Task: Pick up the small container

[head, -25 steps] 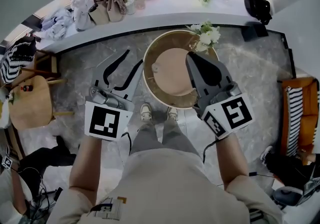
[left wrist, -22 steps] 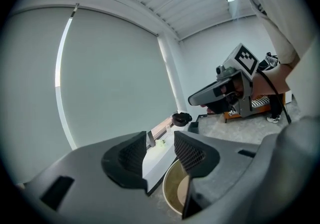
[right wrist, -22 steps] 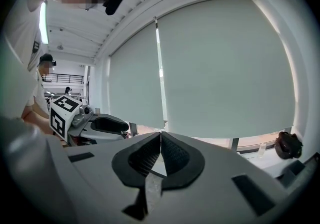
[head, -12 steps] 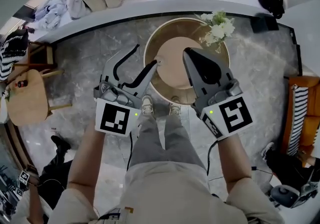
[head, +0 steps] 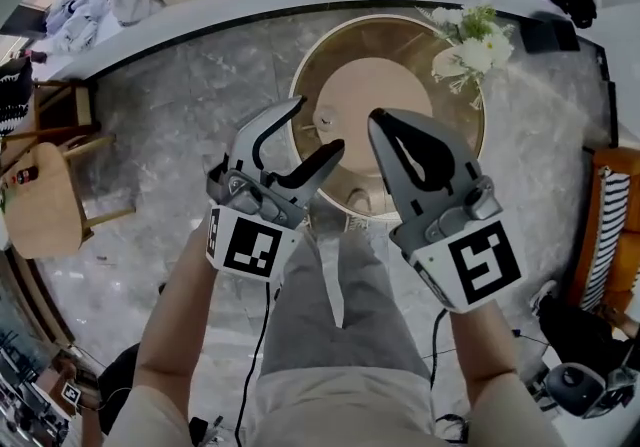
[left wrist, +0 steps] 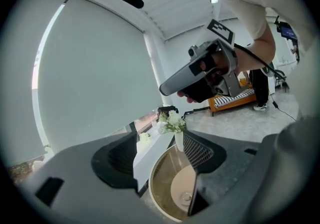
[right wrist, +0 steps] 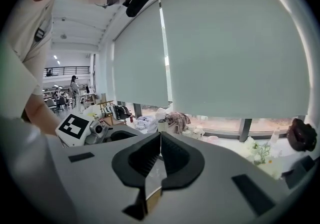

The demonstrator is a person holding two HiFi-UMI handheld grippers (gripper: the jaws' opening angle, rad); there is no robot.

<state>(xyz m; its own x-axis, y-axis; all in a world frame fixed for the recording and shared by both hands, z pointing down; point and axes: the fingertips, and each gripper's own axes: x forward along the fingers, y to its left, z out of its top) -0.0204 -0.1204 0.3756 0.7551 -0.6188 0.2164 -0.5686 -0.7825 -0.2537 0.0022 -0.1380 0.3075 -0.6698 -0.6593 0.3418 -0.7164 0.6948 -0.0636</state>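
While on table (head: 385,95), container (head: 323,121) (contents unclear)

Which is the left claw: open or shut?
Open: the grey left claw has just been opening; its jaws stand apart with nothing gripped between them.

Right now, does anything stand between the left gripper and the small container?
Nothing visible. The left gripper has just been opening its jaws, with nothing between them. The container shows through their gap, alone on the table. The flowers stand off at the far rim.
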